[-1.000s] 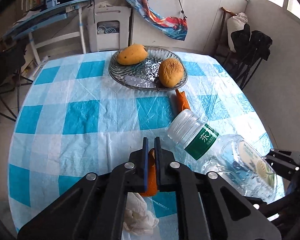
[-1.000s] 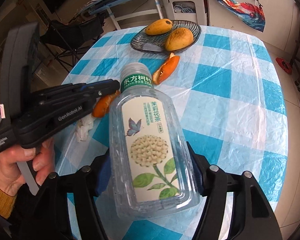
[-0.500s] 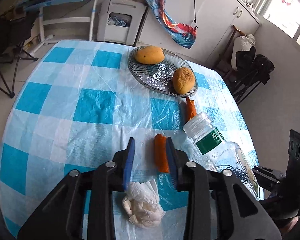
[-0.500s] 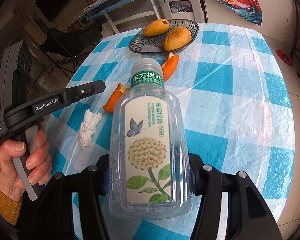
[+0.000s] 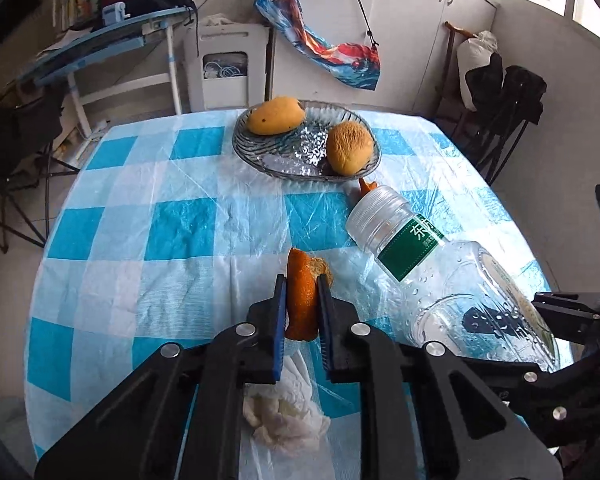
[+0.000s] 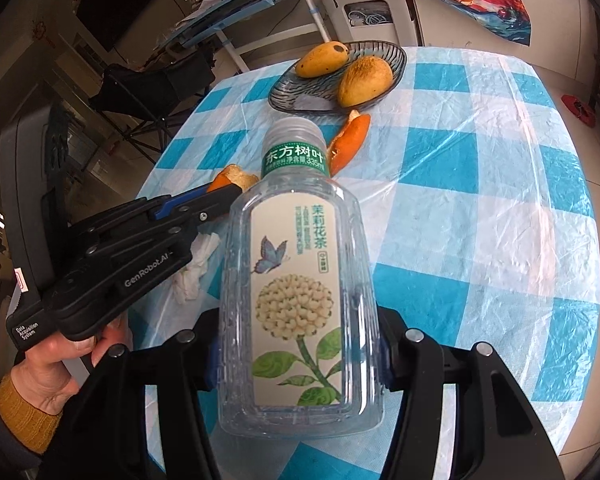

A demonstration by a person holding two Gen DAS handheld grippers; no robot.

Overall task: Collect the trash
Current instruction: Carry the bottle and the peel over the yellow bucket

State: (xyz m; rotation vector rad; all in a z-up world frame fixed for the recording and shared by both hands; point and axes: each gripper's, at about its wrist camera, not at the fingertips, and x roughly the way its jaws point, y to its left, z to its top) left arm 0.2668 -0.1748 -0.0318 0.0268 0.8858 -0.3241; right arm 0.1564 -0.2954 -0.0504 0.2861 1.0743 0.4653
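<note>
a: what's in the glass dish [image 5: 260,156]?
b: two mangoes [image 5: 275,115].
a: and the jaws?
b: left gripper [image 5: 302,298] pinches an orange peel [image 5: 300,292] lengthwise over the table [image 5: 140,240]; right gripper [image 6: 296,356] clamps the bottle [image 6: 296,280], cap toward the dish.

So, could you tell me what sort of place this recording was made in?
Most likely a lived-in home, perhaps an enclosed balcony or dining corner: a round table under a checked plastic cloth, a glass dish of mangoes, white cupboards along the wall and a cluttered desk behind.

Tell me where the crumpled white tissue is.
The crumpled white tissue lies on the blue-checked tablecloth, under the left gripper, left of the clear plastic bottle.
</note>
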